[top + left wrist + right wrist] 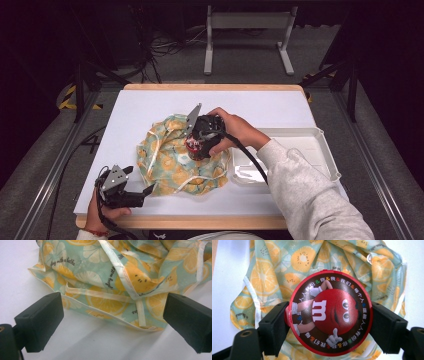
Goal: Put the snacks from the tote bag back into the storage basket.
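Observation:
A crumpled cloth bag (175, 160) printed with orange slices on pale green lies in the middle of the white table. Over it my right gripper (196, 145) is shut on a round red candy container (329, 312), whose lid shows a red cartoon figure; the jaws press on its two sides. The container (195, 146) hangs above the bag (274, 270). My left gripper (145, 192) rests open at the table's front left, pointing at the bag's near edge (110, 305). Nothing is between its jaws.
A white plastic tray (320, 145) stands right of the bag, under the person's right forearm. The table (150, 100) has a wooden rim. Beyond it, on the floor, are cables and a grey metal stand (247, 22).

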Tool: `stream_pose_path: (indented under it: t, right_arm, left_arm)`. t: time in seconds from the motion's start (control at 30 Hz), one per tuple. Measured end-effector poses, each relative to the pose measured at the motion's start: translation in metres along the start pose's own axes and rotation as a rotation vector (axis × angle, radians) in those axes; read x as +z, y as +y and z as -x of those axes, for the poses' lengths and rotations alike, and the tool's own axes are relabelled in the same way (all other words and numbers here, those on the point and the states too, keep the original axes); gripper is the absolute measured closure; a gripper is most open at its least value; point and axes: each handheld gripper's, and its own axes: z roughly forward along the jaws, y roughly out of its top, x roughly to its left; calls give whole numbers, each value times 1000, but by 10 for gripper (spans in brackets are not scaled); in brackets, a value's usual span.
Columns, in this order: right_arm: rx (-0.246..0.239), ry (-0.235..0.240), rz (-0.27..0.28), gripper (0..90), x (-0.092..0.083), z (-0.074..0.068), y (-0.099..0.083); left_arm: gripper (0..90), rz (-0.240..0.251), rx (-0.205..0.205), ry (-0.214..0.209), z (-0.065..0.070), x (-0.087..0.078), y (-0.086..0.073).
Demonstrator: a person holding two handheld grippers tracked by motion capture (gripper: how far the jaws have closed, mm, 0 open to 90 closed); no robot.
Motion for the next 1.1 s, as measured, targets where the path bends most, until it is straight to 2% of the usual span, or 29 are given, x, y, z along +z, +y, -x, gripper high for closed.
stream_pose_path:
  t: [0.27, 0.63, 1.1]
  right_arm:
    - [4, -15, -7, 235, -12, -1, -5]
    - [16, -1, 13, 235, -29, -2, -16]
    - [22, -29, -1, 235, -48, -6, -34]
  left_arm:
    - [38, -3, 1, -1, 0, 0, 0]
    - [38, -1, 1, -1, 0, 0, 0]
    - [38, -5, 1, 0, 0, 1, 0]
